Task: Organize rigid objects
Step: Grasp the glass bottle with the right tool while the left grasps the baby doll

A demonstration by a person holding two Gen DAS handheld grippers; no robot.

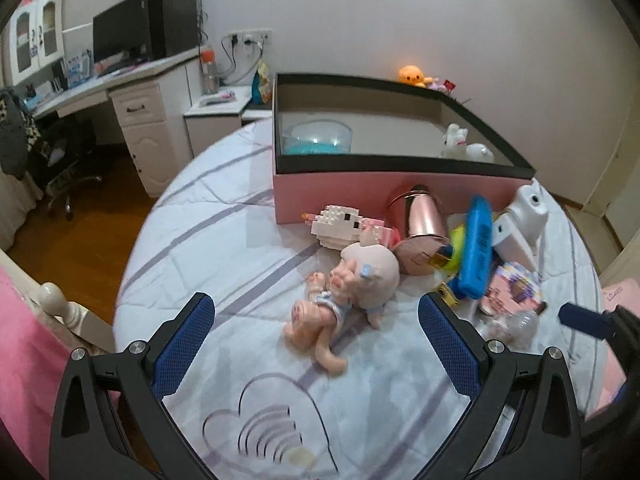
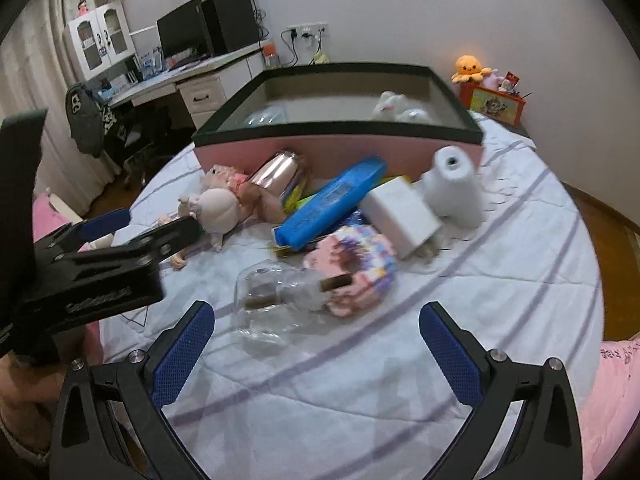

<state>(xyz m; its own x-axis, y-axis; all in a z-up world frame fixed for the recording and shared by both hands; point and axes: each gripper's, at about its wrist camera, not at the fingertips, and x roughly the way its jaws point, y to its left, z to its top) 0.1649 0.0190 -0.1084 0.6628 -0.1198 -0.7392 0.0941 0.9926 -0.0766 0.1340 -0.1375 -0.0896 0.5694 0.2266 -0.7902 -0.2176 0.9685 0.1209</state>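
A pink box with a black rim (image 1: 396,196) (image 2: 340,148) stands on the bed and holds a clear blue bowl (image 1: 318,138) and a white plush (image 1: 460,142). In front of it lie a white block figure (image 1: 340,226), a rose-gold cup (image 1: 424,216) (image 2: 280,172), a blue case (image 1: 476,248) (image 2: 332,200), a white block (image 2: 400,212), a pink block toy (image 2: 360,268) and a clear glass bottle (image 2: 272,296). A pink pig doll (image 1: 344,292) lies just ahead of my open, empty left gripper (image 1: 316,320). My right gripper (image 2: 316,328) is open and empty just short of the bottle.
A white paper roll (image 2: 456,188) stands right of the pile. The left gripper's body (image 2: 100,264) crosses the right wrist view at left. A desk with a monitor (image 1: 120,36) and a chair (image 1: 60,160) stand beyond the bed's left edge. An orange plush (image 2: 470,66) sits at the far wall.
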